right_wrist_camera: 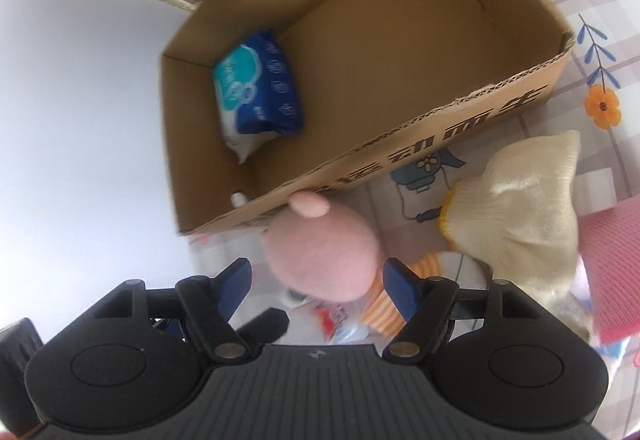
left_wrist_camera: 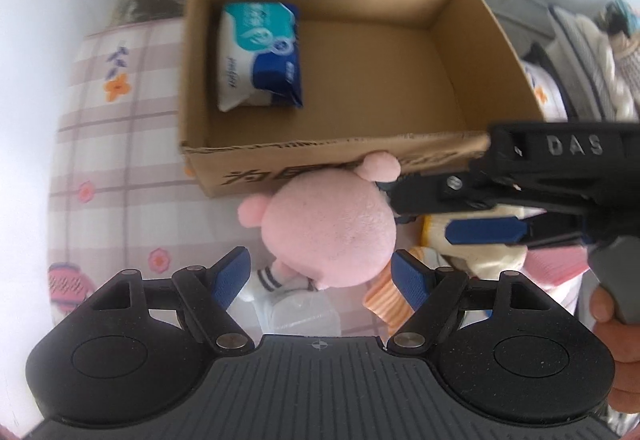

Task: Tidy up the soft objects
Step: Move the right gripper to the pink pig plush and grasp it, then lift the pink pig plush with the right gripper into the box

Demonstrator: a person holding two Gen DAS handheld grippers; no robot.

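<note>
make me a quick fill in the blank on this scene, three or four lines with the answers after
1. The only item inside the cardboard box is a pack of ____.
2. The plush toy lying in front of the box is ____ in colour.
3. The cream knit glove has a ____ cuff.
4. Both the left gripper and the right gripper have their jaws ____.

Missing words: tissues; pink; yellow; open

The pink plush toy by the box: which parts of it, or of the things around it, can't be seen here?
- Pink plush toy: only its back shows in both views; face hidden.
- Its body, left wrist view: cut off behind the left gripper.
- Cream knit item, right wrist view: blurred, can't tell what it is.
- Cardboard box lettering: partly covered by the toy.
</note>
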